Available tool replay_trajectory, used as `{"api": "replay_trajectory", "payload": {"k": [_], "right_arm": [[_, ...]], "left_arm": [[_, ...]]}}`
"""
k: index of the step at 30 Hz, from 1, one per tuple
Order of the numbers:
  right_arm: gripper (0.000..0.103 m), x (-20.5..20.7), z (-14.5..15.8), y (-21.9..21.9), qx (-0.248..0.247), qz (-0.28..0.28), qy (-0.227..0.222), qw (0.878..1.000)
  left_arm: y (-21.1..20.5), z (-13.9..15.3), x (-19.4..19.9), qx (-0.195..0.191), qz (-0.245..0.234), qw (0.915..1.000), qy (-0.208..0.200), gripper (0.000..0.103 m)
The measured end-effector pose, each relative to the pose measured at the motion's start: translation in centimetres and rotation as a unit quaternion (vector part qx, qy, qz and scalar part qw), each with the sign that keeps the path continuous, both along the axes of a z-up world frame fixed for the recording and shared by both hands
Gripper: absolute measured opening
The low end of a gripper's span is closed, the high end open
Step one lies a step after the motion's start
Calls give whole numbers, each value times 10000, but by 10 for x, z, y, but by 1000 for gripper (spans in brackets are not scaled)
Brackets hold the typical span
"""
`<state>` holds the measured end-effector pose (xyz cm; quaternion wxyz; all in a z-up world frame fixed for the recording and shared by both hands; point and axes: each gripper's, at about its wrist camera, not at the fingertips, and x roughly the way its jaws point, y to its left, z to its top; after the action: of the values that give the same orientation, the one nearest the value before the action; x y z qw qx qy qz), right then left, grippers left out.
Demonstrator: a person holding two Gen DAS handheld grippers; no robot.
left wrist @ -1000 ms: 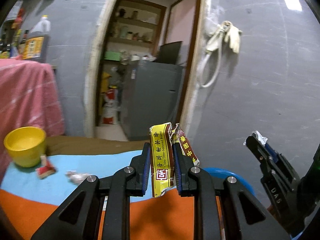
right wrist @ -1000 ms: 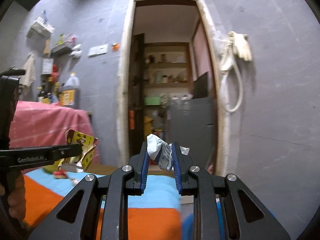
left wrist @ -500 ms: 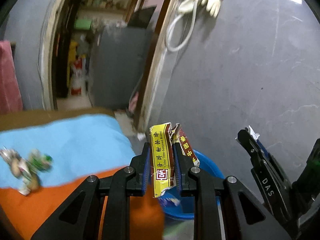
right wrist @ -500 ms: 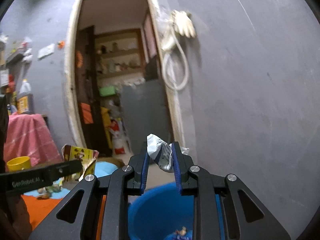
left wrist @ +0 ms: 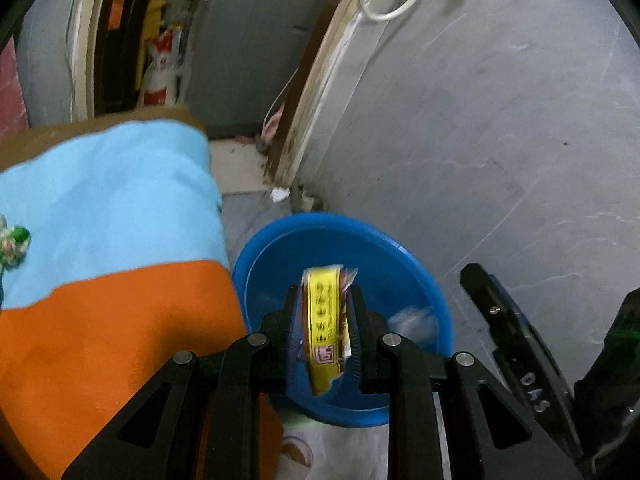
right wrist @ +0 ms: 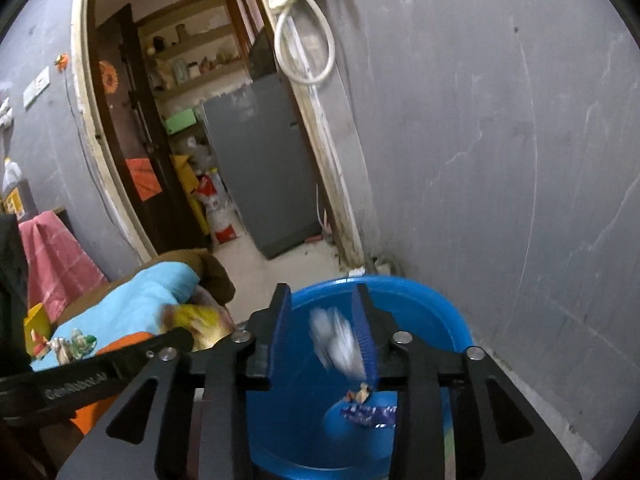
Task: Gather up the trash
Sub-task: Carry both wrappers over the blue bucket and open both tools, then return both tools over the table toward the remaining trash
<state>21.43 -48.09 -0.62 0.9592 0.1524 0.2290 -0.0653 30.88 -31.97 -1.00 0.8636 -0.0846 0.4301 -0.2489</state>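
My left gripper (left wrist: pixel 323 322) is shut on a yellow and red wrapper (left wrist: pixel 322 320) and holds it over the blue bin (left wrist: pixel 420 264) on the floor. My right gripper (right wrist: pixel 322 330) is open above the same blue bin (right wrist: pixel 436 296). A crumpled white and blue wrapper (right wrist: pixel 336 342) is blurred between its fingers, falling into the bin. It also shows as a white blur inside the bin in the left wrist view (left wrist: pixel 412 318). Small wrappers (right wrist: pixel 370 414) lie on the bin's bottom.
A table with a light blue and orange cloth (left wrist: pixel 104 248) stands left of the bin, with a few crumpled wrappers (right wrist: pixel 72 344) on it. A grey wall (left wrist: pixel 500 128) is right behind the bin. A doorway (right wrist: pixel 208 128) opens beyond, with a grey fridge inside.
Both grippers have swung right and down from the table to over the blue bin. My right gripper has opened and let go of the white and blue wrapper, which drops.
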Motion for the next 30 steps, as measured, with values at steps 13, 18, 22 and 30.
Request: {"api": "replay_trajectory", "payload": {"k": [13, 18, 22, 30], "right_arm": [[51, 0, 8, -1, 13, -94, -173, 9998], [63, -6, 17, 7, -138, -182, -486, 9986], [74, -8, 24, 17, -246, -156, -740, 9968], [96, -14, 42, 50, -589, 36, -1367, 9888]], "left_arm": [[28, 12, -12, -13, 191, 9988, -440, 34], [49, 27, -17, 33, 424, 9958, -811, 41], [67, 39, -29, 127, 641, 9905, -1212, 51], [113, 58, -58, 257, 1183, 9744, -1894, 75]]}}
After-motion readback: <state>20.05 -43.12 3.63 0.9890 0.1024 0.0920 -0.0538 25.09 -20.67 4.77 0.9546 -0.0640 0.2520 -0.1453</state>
